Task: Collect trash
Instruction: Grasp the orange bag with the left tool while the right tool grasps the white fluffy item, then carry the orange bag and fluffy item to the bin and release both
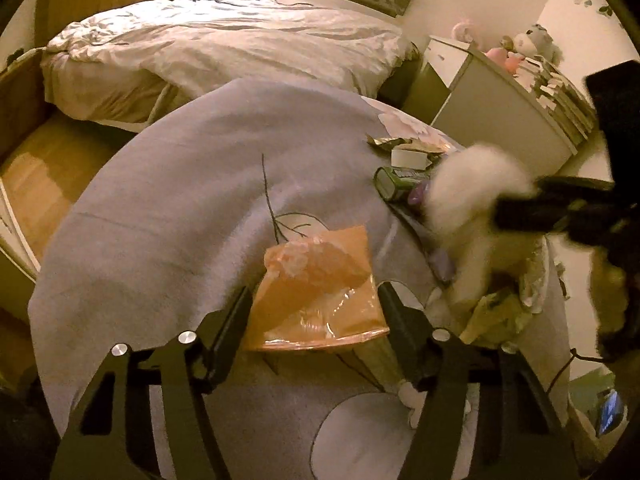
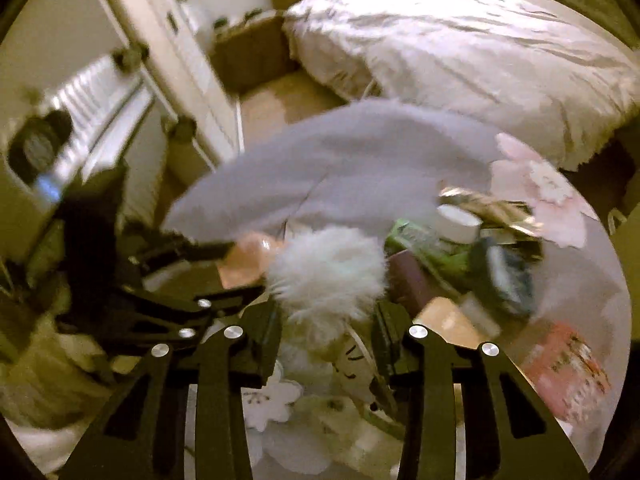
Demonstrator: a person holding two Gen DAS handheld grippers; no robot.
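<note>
My left gripper (image 1: pixel 316 304) stands open around an orange padded envelope (image 1: pixel 320 280) with clear plastic wrap, which lies on the grey-lilac cloth (image 1: pixel 180 220). My right gripper (image 2: pixel 324 320) holds a white fluffy tuft (image 2: pixel 328 272), with a white paper piece below it between the fingers. In the left wrist view the tuft (image 1: pixel 476 188) shows blurred at the right with the right gripper behind it. A pile of trash lies beyond: a green packet (image 2: pixel 432 248), a white tape roll (image 2: pixel 458 222), a purple box (image 2: pixel 416 280), a red-printed packet (image 2: pixel 568 368).
A bed with crumpled white bedding (image 1: pixel 224 40) stands behind the cloth. A white cabinet (image 1: pixel 500 108) with plush toys is at the right. A radiator (image 2: pixel 100 96) and a white door frame (image 2: pixel 180 60) are at the left. Wooden floor (image 1: pixel 44 172) shows beside the bed.
</note>
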